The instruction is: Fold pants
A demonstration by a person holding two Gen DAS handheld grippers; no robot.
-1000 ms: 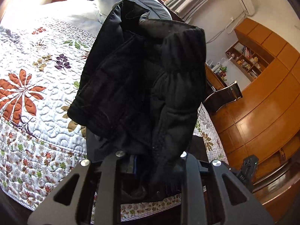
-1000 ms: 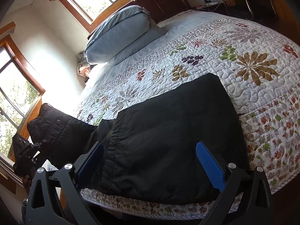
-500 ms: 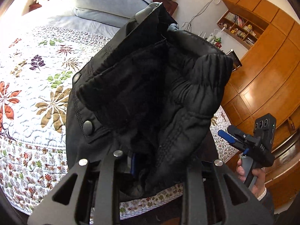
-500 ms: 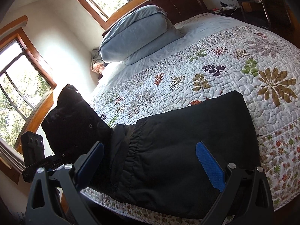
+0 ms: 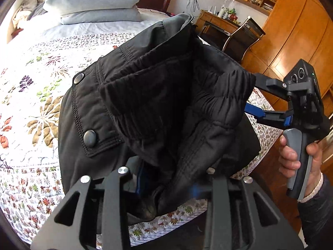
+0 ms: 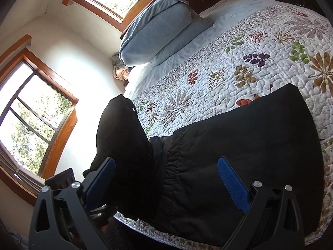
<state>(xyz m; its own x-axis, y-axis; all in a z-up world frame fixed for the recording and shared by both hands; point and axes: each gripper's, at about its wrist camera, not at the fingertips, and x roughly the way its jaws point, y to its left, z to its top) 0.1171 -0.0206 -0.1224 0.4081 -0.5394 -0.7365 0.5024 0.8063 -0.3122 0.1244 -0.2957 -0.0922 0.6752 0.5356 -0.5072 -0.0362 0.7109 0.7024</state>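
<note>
- Left wrist view: the left gripper [image 5: 166, 179] is clenched on a bunched fold of the black pants [image 5: 158, 104], which rise in front of the lens with the elastic waistband uppermost and open toward the camera.
- Two round snap buttons [image 5: 90, 138] sit on a flap at the left of the raised cloth.
- Behind the pants lies the floral quilt [image 5: 31, 108], covering the bed; at the far end are stacked grey-blue pillows [image 5: 93, 2].
- At the right, the right gripper [image 5: 255, 109] reaches in, its fingers just beside the waistband's right edge; a hand [image 5: 299, 156] grips its grey handle.
- Far right stand a chair [image 5: 239, 37] and wooden wardrobe [image 5: 291, 31].

- Right wrist view: the right gripper [image 6: 165, 182] is released, its blue-padded fingers [image 6: 233, 185] spread wide apart with nothing between the pads.
- The pants [image 6: 239, 162] lie flat on the near edge of the quilt [image 6: 239, 62], folded legs stretching right, while the left portion is lifted into a dark upright hump.
- The left finger is just beside that raised hump; I cannot tell whether they touch.
- Far left, two windows [image 6: 31, 120] let in bright light; the pillows [image 6: 158, 29] rest at the bed's far end.
</note>
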